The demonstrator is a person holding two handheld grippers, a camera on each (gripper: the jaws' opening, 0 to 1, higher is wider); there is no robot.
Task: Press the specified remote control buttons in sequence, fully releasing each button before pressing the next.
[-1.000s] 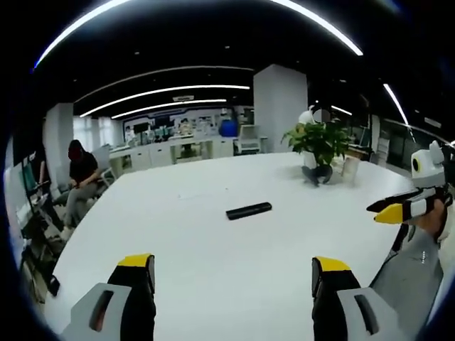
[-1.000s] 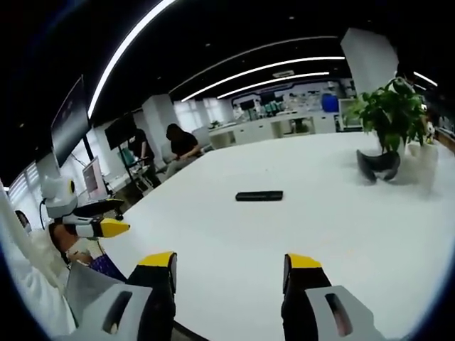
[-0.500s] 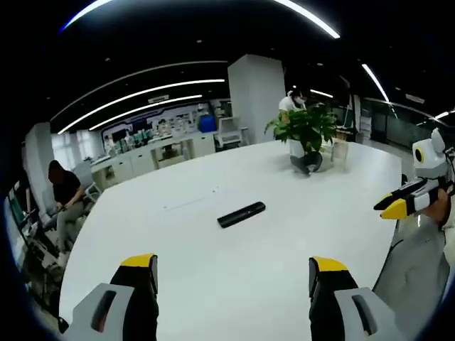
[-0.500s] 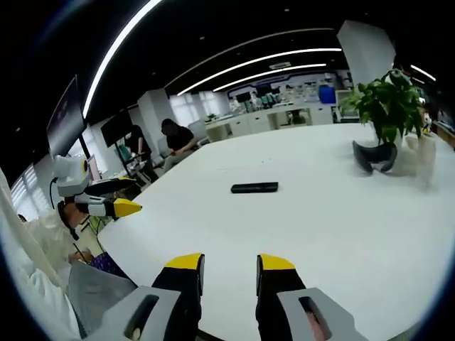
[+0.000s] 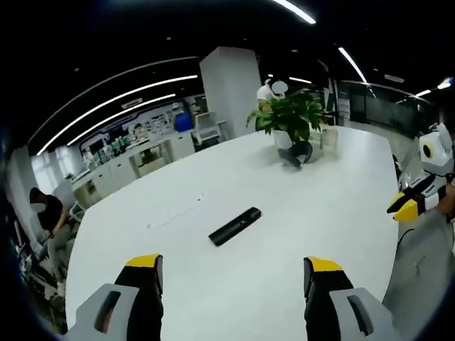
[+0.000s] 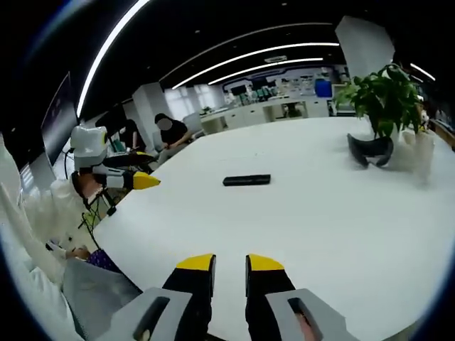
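A slim black remote control (image 5: pixel 234 226) lies flat on the white table (image 5: pixel 327 206), ahead of my left gripper (image 5: pixel 234 264), whose yellow-tipped jaws stand wide apart with nothing between them. In the right gripper view the same remote (image 6: pixel 246 180) rests mid-table (image 6: pixel 327 220), well beyond my right gripper (image 6: pixel 229 263), whose jaws are drawn almost together on nothing. Neither gripper touches the remote. The right gripper (image 5: pixel 408 207) also pokes in at the right edge of the left gripper view. The left gripper (image 6: pixel 139 180) hovers at the table's left edge in the right gripper view.
A potted green plant (image 5: pixel 288 119) (image 6: pixel 384 99) stands at the far end of the table with a dark curved object (image 6: pixel 370 150) at its base. A seated person (image 6: pixel 168 132) is beyond the table. My sleeve (image 6: pixel 43 227) fills the near left.
My right gripper's jaws have closed from wide apart to nearly touching. Both cameras have shifted, so the remote sits differently in each view; the remote has not moved on the table.
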